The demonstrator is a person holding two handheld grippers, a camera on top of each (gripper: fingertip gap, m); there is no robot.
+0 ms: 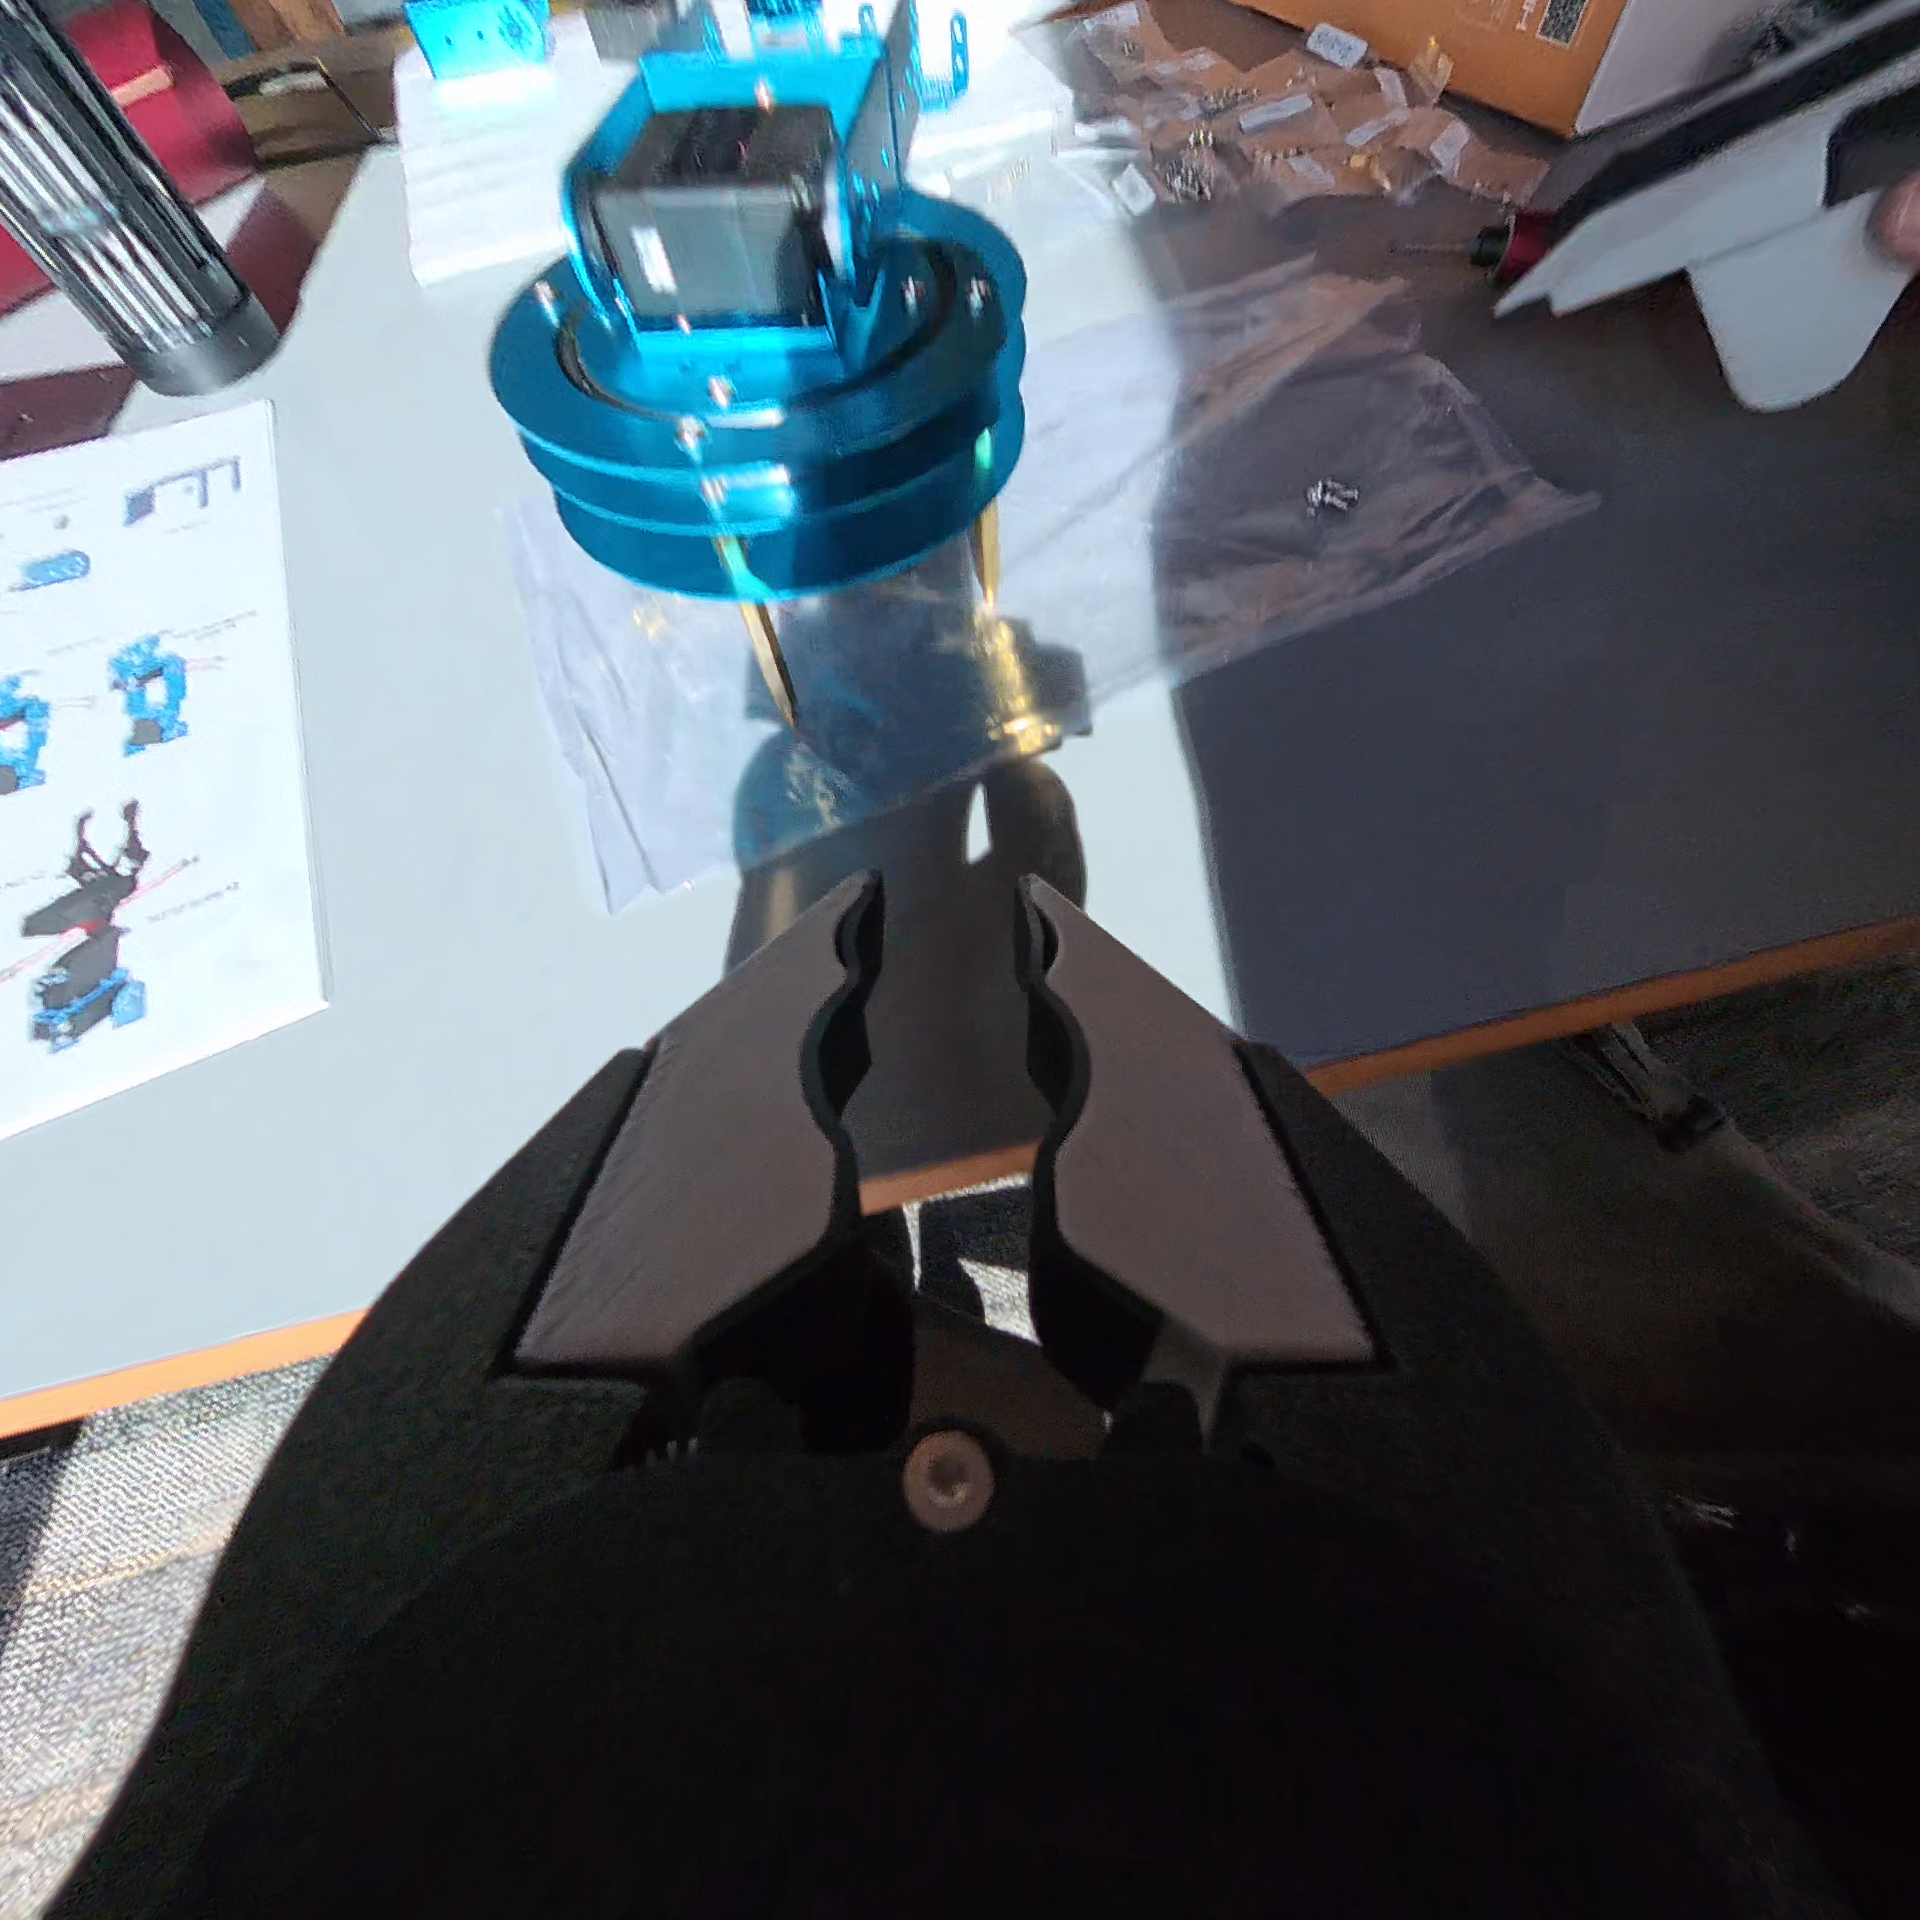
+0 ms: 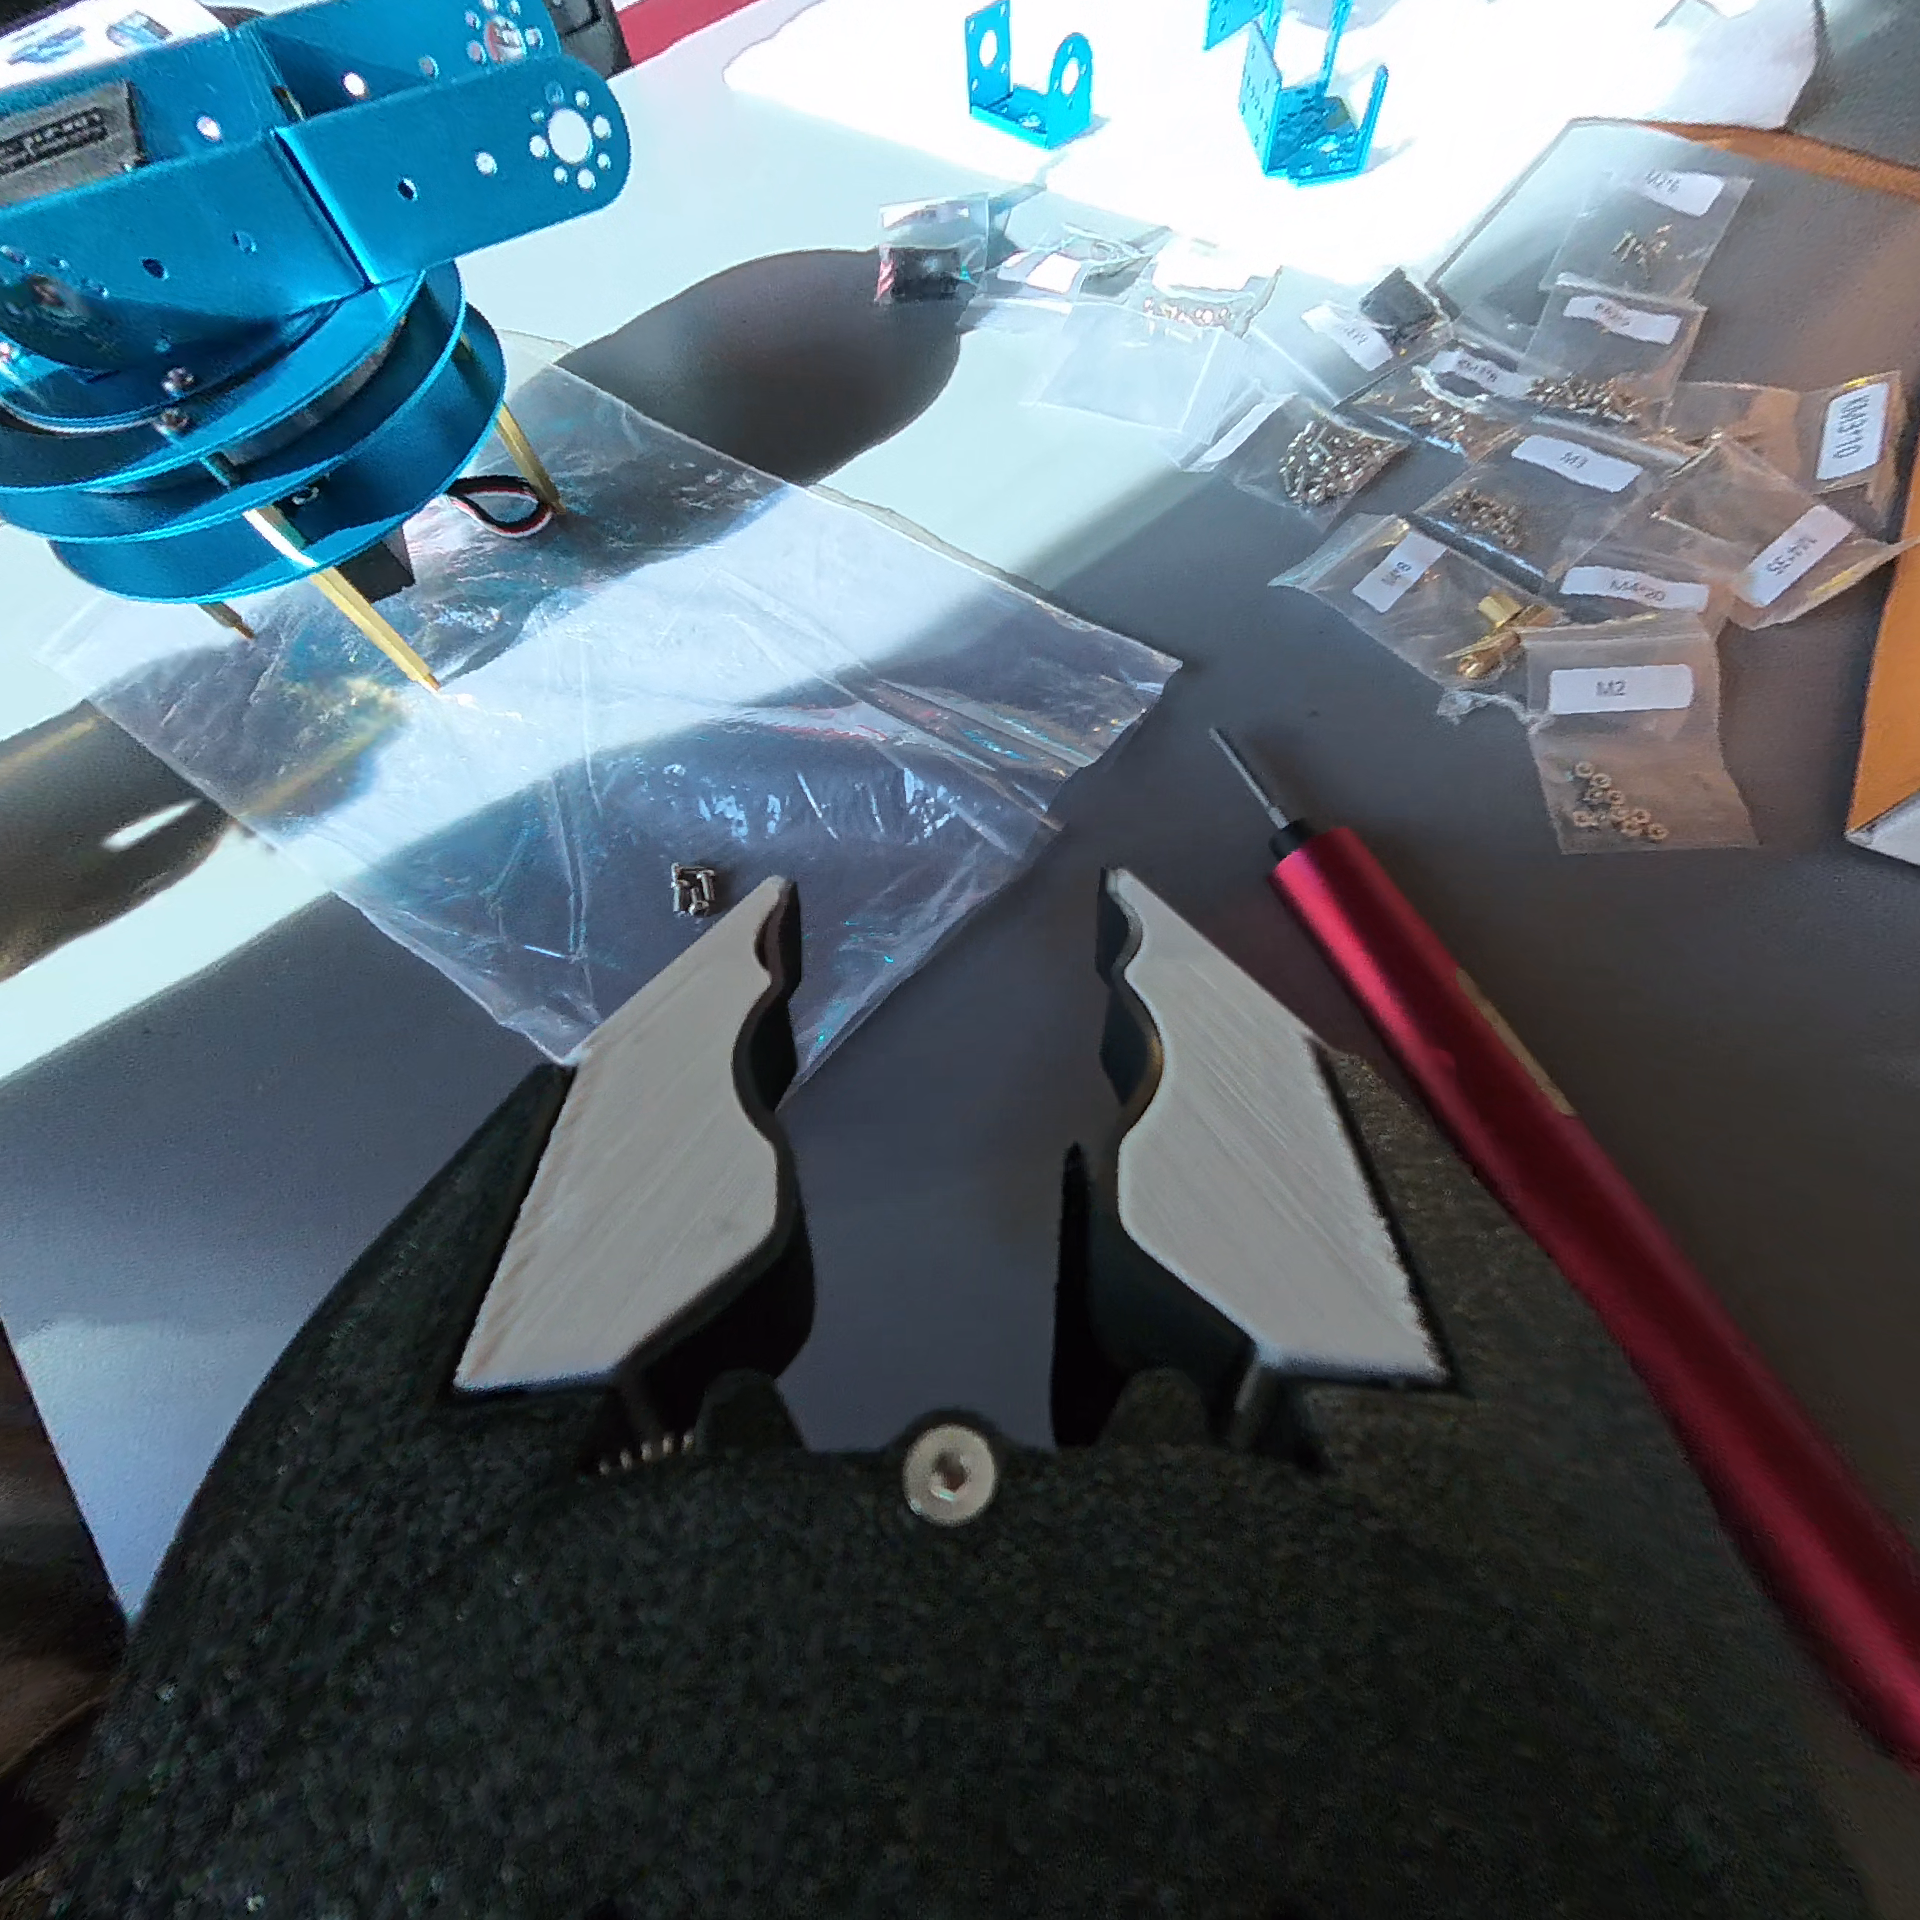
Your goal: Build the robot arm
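Observation:
A blue metal round base with a black servo in a blue bracket on top stands on brass standoffs on a clear plastic bag. It also shows at the top left of the right wrist view. My left gripper is open and empty, just in front of the base, near the table's front edge. My right gripper is open and empty above the bag's near corner. A few small screws lie just left of its left fingertip. A red screwdriver lies on the table to its right.
A printed instruction sheet lies at the left. Several small labelled bags of screws and standoffs lie at the right. Blue brackets stand at the back. An orange cardboard box is at the far right. A chrome post stands far left.

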